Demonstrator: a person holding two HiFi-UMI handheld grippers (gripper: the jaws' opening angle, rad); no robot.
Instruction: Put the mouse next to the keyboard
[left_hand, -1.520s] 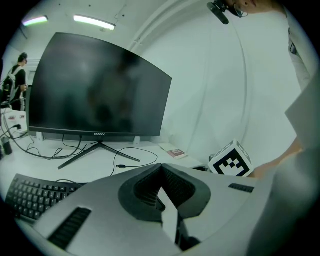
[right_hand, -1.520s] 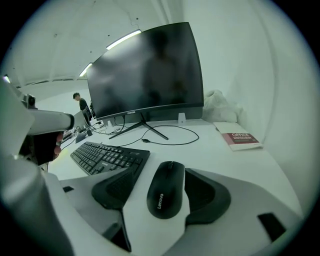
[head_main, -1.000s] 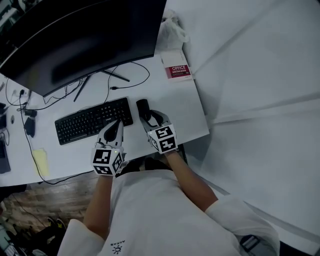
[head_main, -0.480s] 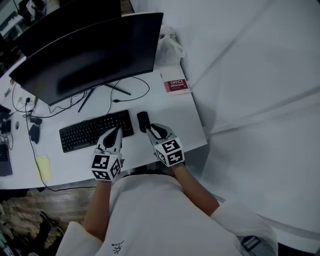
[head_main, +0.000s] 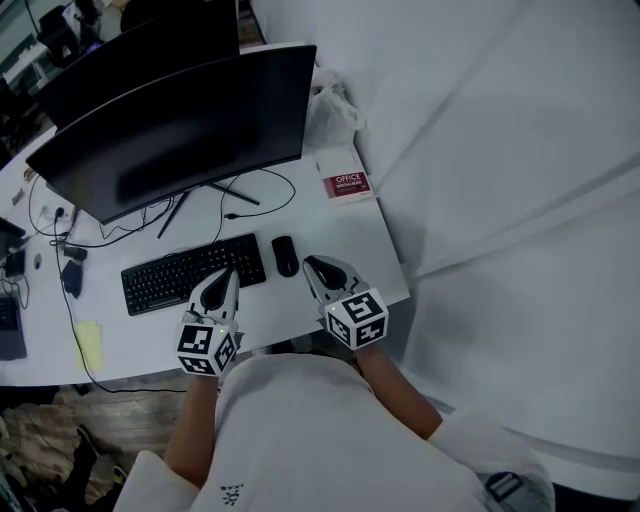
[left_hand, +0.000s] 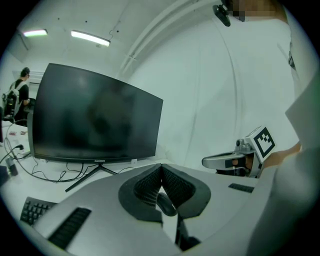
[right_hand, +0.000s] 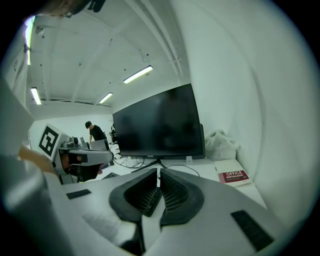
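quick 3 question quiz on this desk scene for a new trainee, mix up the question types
1. Multiple choice: where does the mouse lie relative to the keyboard?
A) on top of it
B) just off its right end
C) at its left end
2. True or false: the right gripper holds the mouse.
3. Short answer: what sits just behind the red book, beside the screen?

Key
1. B.
2. False: its jaws have just been closing and are shut with nothing between them.
3. A crumpled white plastic bag.
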